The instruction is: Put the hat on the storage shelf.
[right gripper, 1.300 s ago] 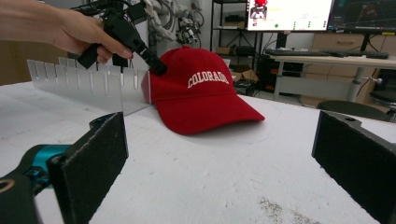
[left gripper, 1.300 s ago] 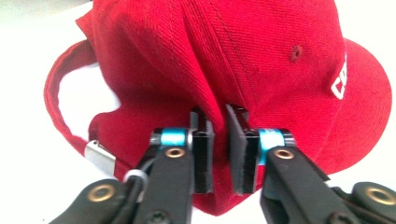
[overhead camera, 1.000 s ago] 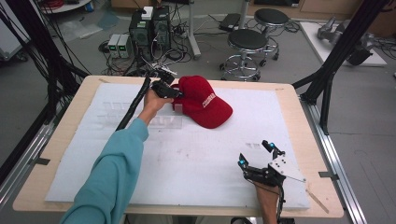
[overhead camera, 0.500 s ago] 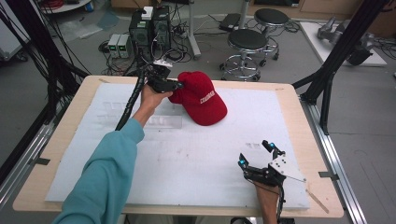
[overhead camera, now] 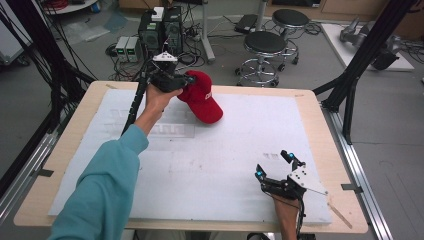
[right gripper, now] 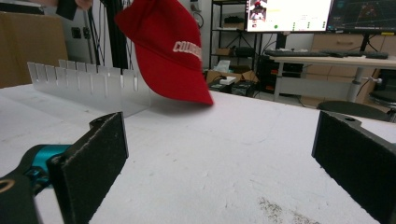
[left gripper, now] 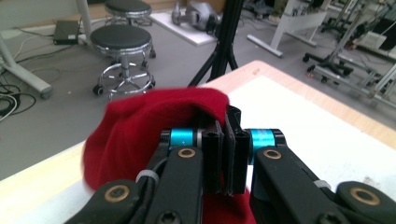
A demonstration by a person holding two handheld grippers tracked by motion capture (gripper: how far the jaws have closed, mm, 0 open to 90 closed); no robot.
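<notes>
Cap: red cloth, matt, soft weave. Claw pads: black, rough foam-like. Counter: pale wood rim, white matt sheet on top. Slotted rack: clear frosted plastic.

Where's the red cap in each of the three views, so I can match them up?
High view: the cap is upper centre, hanging from the left gripper at the table's far edge.
Left gripper view: centre, red fabric pinched between the shut jaws.
Right gripper view: top centre, hanging above the mat, its brim lowest.
Shared landmark: the white mat, which the cap hangs over.
</notes>
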